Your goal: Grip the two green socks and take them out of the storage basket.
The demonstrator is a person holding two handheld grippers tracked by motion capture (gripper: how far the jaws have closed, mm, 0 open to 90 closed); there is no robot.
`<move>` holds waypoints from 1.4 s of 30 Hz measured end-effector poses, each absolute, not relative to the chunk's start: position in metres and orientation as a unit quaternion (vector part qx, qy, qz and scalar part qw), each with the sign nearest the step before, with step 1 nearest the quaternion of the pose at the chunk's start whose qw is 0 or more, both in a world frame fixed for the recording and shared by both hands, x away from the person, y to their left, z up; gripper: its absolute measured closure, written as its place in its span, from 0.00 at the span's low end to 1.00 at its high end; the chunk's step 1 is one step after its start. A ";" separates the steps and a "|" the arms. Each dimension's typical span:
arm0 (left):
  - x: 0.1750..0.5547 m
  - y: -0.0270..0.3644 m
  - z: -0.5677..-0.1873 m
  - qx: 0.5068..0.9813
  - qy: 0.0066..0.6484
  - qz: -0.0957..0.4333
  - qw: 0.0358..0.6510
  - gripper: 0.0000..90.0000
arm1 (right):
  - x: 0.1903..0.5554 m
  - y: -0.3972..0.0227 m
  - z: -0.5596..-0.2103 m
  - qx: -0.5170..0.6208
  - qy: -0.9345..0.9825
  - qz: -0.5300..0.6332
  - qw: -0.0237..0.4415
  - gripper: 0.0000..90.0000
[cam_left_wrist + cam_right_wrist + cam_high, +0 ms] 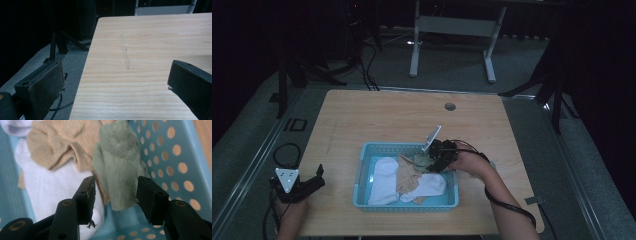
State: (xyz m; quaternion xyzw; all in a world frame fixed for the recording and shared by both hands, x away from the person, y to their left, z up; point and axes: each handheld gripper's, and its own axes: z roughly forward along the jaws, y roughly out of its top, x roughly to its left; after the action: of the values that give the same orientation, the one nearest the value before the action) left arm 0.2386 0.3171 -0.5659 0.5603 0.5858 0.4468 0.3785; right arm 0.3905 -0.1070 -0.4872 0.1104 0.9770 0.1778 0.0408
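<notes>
A light-blue perforated basket (362, 172) sits on the wooden table (387, 115), holding several socks. In the right gripper view a green sock (117, 157) is draped against the basket wall (162, 157), beside a tan sock (57, 147) and a white sock (55, 192). My right gripper (115, 192) reaches into the basket's far right corner (434, 162), its jaws apart on either side of the green sock's lower end. The right pad touches the sock's edge and the left pad stands clear of it. My left gripper (115, 82) is open with nothing between its jaws, at the table's near left edge (318, 177).
A round cable hole (450, 106) is in the table's far side. Beyond the table are a desk frame (452, 30) and dark stand legs (557, 85). Off the left edge lies grey floor (65, 65) with cables and a tripod.
</notes>
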 end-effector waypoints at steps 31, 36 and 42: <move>0.239 0.317 -0.566 0.560 0.587 0.447 0.378 0.00 | 0.377 -0.103 -0.465 0.078 0.979 0.180 0.051 0.95; 0.239 0.317 -0.566 0.559 0.587 0.447 0.378 0.00 | 0.373 -0.108 -0.453 0.074 0.977 0.192 0.051 0.95; 0.239 0.317 -0.566 0.560 0.587 0.447 0.377 0.00 | 0.367 -0.114 -0.437 0.067 0.974 0.212 0.051 0.95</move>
State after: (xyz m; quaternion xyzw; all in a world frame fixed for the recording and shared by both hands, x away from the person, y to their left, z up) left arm 0.2391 0.3170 -0.5659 0.5599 0.5872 0.4468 0.3768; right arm 0.3666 -0.1139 -0.4373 0.0667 0.9737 0.2119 0.0509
